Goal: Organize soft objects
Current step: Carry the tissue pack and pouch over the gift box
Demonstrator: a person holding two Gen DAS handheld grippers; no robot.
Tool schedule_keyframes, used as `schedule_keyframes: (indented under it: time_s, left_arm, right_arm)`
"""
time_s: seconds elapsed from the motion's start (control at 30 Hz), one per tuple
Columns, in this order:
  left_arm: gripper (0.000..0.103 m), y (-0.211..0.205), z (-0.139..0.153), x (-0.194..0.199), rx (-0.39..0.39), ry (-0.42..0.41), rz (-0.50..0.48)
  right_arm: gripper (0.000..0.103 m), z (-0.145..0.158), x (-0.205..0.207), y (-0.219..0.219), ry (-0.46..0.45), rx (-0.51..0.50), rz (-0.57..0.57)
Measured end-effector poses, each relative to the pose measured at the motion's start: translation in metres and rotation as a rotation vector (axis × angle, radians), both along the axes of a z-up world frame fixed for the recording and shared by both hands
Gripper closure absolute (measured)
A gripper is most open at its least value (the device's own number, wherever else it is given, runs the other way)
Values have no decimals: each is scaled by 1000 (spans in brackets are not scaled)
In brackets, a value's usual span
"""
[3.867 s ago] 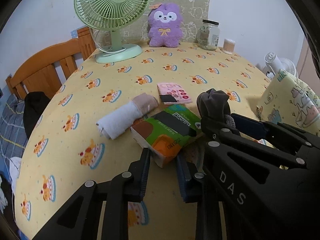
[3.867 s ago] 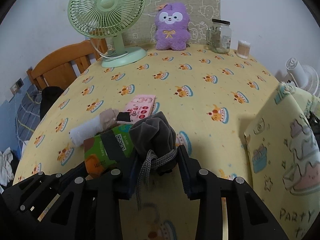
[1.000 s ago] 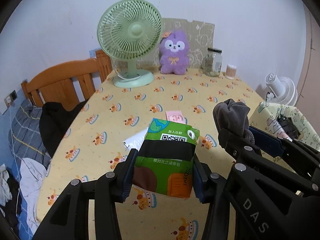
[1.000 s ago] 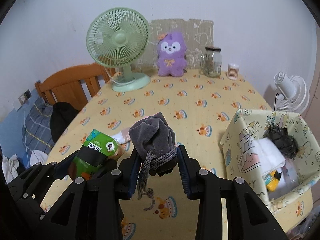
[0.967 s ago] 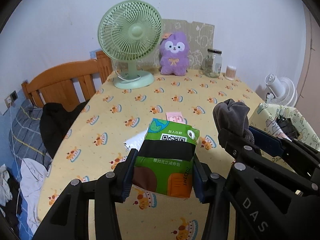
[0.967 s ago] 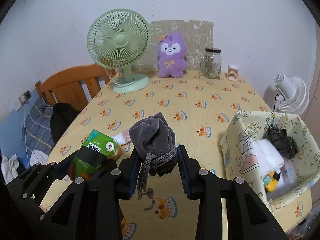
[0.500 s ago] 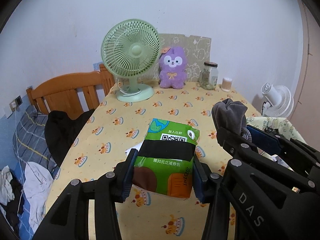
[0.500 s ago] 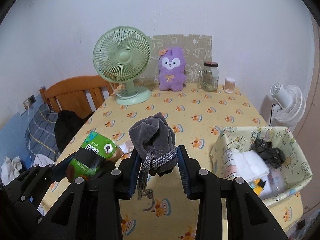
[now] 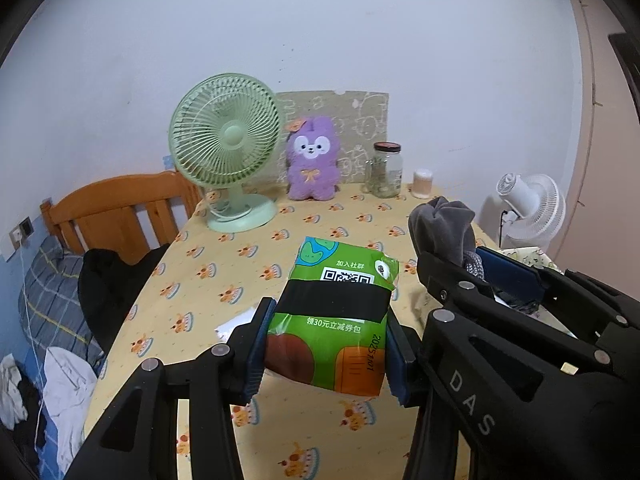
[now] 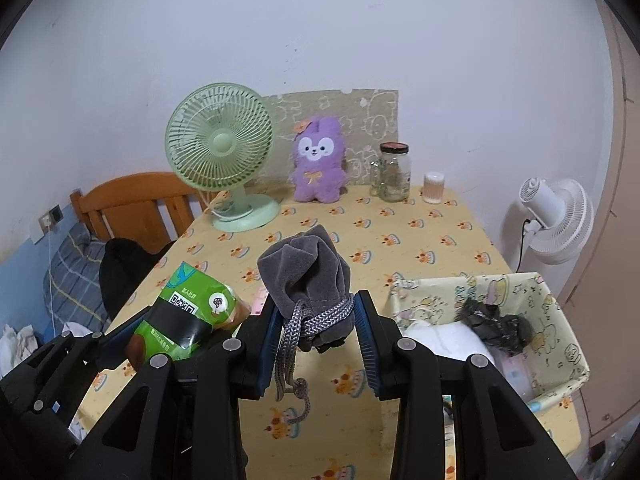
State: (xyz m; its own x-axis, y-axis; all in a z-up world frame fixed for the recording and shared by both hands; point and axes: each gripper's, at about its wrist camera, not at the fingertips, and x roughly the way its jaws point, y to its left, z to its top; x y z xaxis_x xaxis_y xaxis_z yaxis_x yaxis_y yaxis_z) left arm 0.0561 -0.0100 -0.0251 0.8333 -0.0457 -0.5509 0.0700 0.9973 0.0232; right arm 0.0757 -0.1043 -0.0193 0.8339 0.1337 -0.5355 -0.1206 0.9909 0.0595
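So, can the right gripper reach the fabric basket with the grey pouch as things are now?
Probably yes. The right gripper holds the grey drawstring pouch above the table, and the fabric basket stands open-topped just beside it with nothing between them.

At the frame's centre the right gripper (image 10: 318, 342) clamps a grey drawstring pouch (image 10: 308, 286) above the yellow table (image 10: 420, 236), with a green packet (image 10: 186, 314) held at lower left and a patterned fabric bin (image 10: 560, 320) at lower right.
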Motion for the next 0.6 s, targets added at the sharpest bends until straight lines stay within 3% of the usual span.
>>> schedule_keyframes:
  time_s: [0.6]
  left_arm:
    - [52,-59,4,18,-16,-12,-109]
  right_arm:
    - [64,7,6,-61,-26,-7,-92]
